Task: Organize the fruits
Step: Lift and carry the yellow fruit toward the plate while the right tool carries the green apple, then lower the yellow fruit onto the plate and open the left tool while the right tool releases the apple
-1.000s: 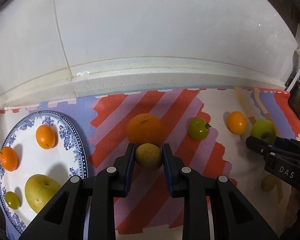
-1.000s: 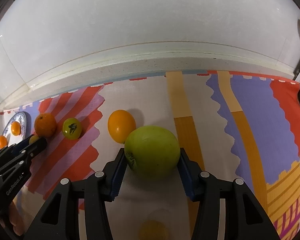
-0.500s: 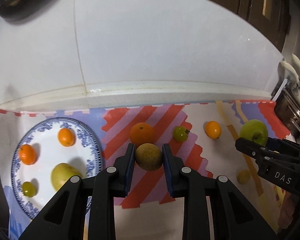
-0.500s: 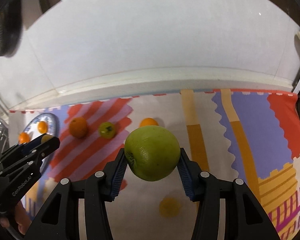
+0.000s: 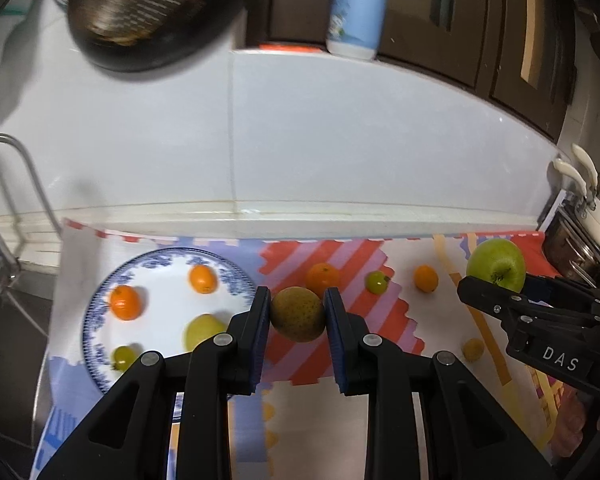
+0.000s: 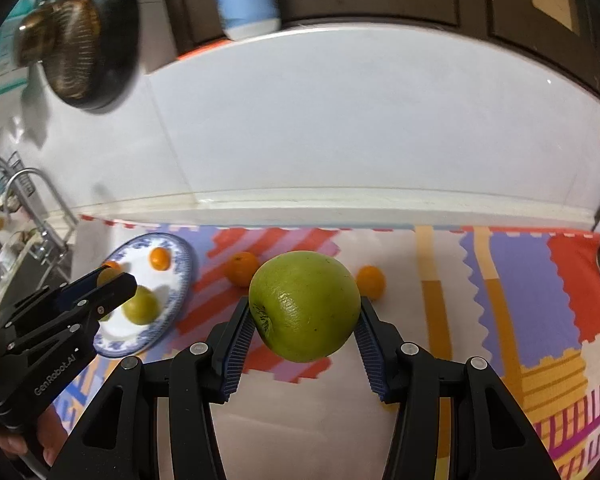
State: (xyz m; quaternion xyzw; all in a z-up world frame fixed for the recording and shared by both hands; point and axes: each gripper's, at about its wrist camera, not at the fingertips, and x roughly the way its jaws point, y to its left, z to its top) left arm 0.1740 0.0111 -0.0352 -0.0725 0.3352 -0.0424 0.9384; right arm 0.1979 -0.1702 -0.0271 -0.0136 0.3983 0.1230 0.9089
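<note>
The left claw (image 5: pixel 297 314) is closed on a brownish pear (image 5: pixel 297 313), its blue pads pressed to both sides of the fruit, which hangs clear above the striped mat (image 5: pixel 340 344). The right claw (image 6: pixel 304 322) is spread wide around a green apple (image 6: pixel 304 306), pads against its flanks, and holds it above the mat too; in the left view the same apple (image 5: pixel 496 265) sits at the tips of the right claw (image 5: pixel 500 280).

Just left of the pear, a blue-rimmed plate (image 5: pixel 100 312) lies on the mat with two small oranges (image 5: pixel 126 302), a yellow-green pear (image 5: pixel 204 330) and a green grape (image 5: pixel 124 355). Beyond the left claw, loose on the mat, are an orange (image 5: pixel 321 276), a green tomato (image 5: pixel 376 282) and a small orange fruit (image 5: pixel 426 278), in a row. A small yellow fruit (image 5: pixel 473 349) lies nearer, beside the right claw.

The mat covers a desk set against a white wall (image 5: pixel 300 140). A tap (image 5: pixel 16 184) stands at far left, a dark pan (image 5: pixel 140 12) hangs above, and a blue-and-white bottle (image 5: pixel 358 8) stands on the ledge.
</note>
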